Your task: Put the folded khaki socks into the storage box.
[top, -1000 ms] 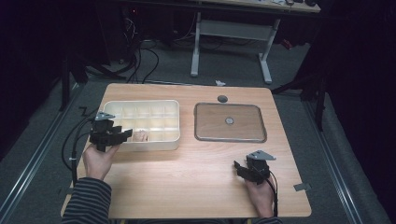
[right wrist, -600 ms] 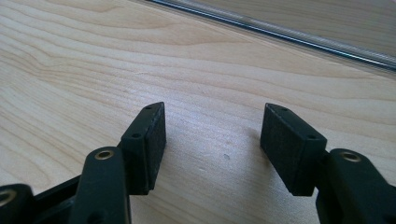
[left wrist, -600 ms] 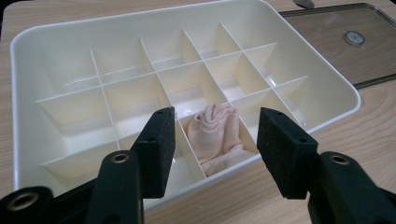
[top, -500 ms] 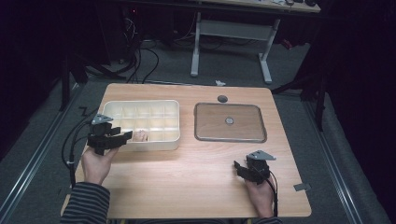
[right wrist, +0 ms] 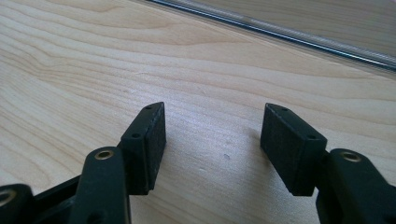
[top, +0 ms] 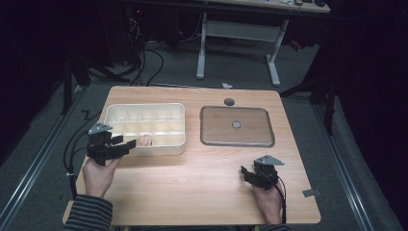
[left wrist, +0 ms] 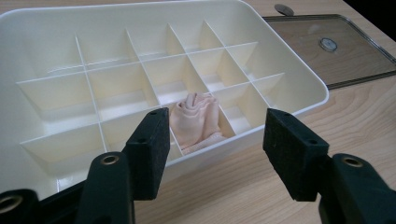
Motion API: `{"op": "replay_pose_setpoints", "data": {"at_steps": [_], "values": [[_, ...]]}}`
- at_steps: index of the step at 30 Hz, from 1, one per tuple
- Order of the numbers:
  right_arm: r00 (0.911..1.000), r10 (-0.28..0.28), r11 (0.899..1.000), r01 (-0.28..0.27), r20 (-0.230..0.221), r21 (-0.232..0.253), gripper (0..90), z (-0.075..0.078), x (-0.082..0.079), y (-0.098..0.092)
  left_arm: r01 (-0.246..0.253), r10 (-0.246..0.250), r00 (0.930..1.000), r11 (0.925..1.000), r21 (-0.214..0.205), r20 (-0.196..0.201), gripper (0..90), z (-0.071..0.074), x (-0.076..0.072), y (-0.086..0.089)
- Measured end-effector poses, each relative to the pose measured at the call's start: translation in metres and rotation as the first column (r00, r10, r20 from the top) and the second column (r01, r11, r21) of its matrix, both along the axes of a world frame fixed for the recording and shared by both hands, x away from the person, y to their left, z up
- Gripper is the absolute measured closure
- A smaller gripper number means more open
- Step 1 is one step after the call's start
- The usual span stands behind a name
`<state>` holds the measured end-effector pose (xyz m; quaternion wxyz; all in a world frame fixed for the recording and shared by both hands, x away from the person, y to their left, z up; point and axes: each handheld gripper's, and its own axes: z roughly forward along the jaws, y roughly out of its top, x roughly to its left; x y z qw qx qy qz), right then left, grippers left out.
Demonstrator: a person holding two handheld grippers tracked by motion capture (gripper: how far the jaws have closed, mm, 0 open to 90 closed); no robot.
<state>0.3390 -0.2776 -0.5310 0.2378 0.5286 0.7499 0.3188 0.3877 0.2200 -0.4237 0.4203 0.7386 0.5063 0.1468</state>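
Nearest the person, the right gripper (top: 250,174) rests low over the bare wood of the table (top: 192,187) near its front right corner, held in the right hand (top: 268,202); in the right gripper view its jaws stand apart with nothing but wood grain between them. On the other side, the left hand (top: 98,175) holds the left gripper (top: 126,143) just at the front wall of the white tray (top: 166,150). Its jaws have just been opening and now stand wide apart, and in the left gripper view nothing is pressed between them. Just past them, a rolled pink cloth (left wrist: 196,119) sits in a compartment of the tray's front row, third from the left in that view, leaning on the divider beside it and clear of both pads. The other compartments look bare. Farther right, apart from the tray, a clear lid (top: 236,126) lies flat on the table with a small round knob at its middle.
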Motion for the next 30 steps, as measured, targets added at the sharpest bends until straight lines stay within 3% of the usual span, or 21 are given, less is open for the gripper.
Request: {"op": "replay_pose_setpoints", "data": {"at_steps": [9,13,30], "values": [[1.0000,0.000,1.000,0.000,0.000,0.000,40.7,0.000,0.000,0.000,0.001,-0.001,0.9999,0.9998,-0.018,0.016,41.2,-0.004,-0.011,-0.002],[1.0000,0.000,1.000,0.000,0.000,0.000,40.7,0.000,0.000,0.000,0.001,-0.001,1.0000,0.9991,-0.043,0.004,41.2,-0.008,-0.015,-0.001],[1.0000,0.000,1.000,0.000,0.000,0.001,40.7,0.000,0.000,0.000,0.010,-0.009,0.9999,0.9954,-0.095,0.014,35.8,-0.022,-0.030,-0.006]]}}
